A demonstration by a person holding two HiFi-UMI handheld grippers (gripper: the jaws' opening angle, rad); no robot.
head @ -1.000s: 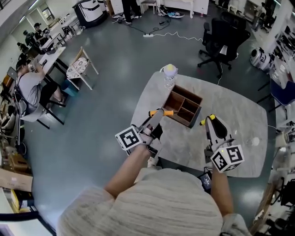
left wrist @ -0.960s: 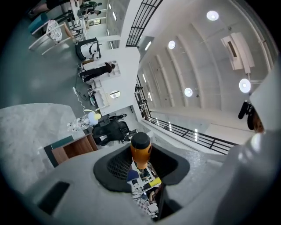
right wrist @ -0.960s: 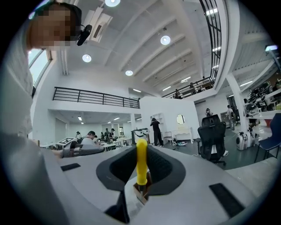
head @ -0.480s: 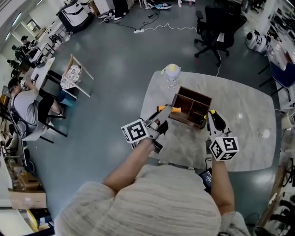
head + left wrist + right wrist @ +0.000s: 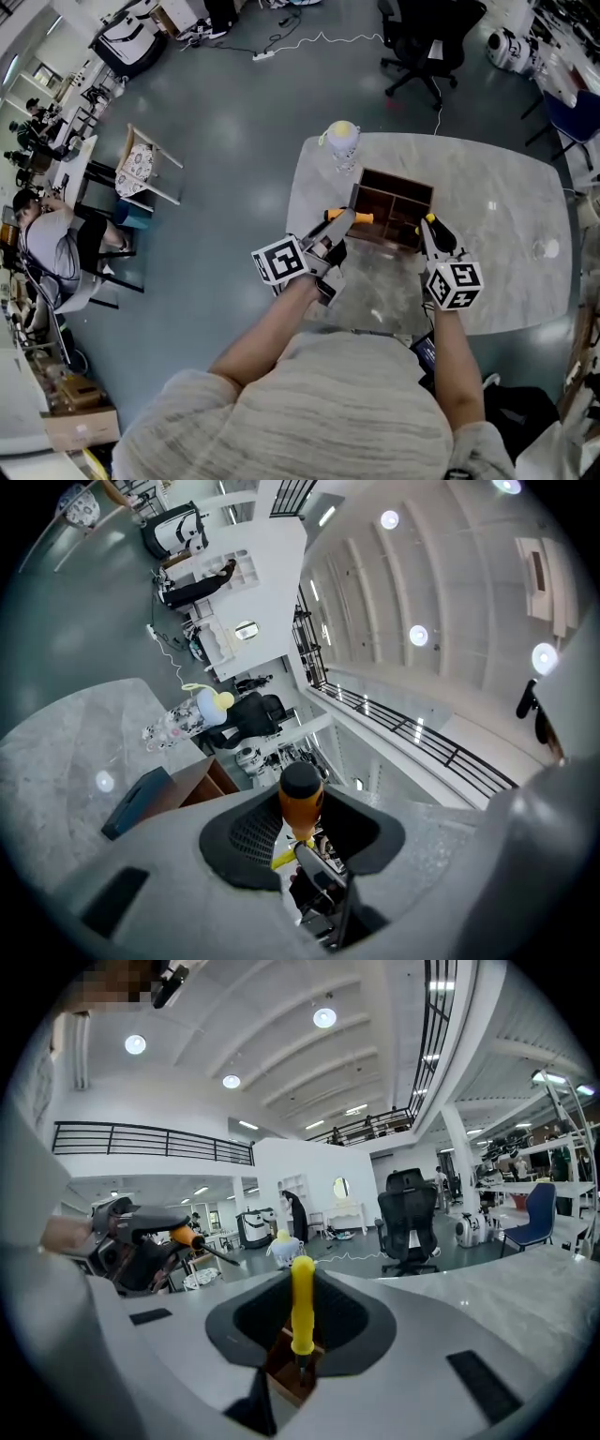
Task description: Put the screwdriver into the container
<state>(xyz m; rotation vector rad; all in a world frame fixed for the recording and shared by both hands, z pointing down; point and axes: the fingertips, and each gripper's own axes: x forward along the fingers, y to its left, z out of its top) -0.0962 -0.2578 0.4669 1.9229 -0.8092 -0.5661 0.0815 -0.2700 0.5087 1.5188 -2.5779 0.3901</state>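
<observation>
Orange-handled screwdriver: carried level at the near-left corner of the container, above its rim; not yet inside.
Yellow-handled screwdriver: carried nearly upright at the container's near-right edge, tip pointing down over an open compartment; not yet inside.
Container: open rectangular box of dark brown wood, split by thin dividers into several compartments; it stands on the table.
Left gripper: jaws clamped on the orange handle, which is seated between the ribbed black pads.
Right gripper: jaws clamped on the yellow handle.
Step in hand: judged to be the final approach and lowering of a tool into a compartment.
Method advised: the tool is to be centred over one compartment, clear of the dividers, lowered until it is carried by the wood, and only then released. The two grippers are best brought in one at a time.
Handling: the handles are smooth, round plastic and may be expected to twist in the pads if a wall is struck.
Table: pale marble-patterned top, glossy, with rounded corners.
Bottle: clear and patterned with a yellow cap; it stands just beyond the container's far-left corner and is to be avoided.
</observation>
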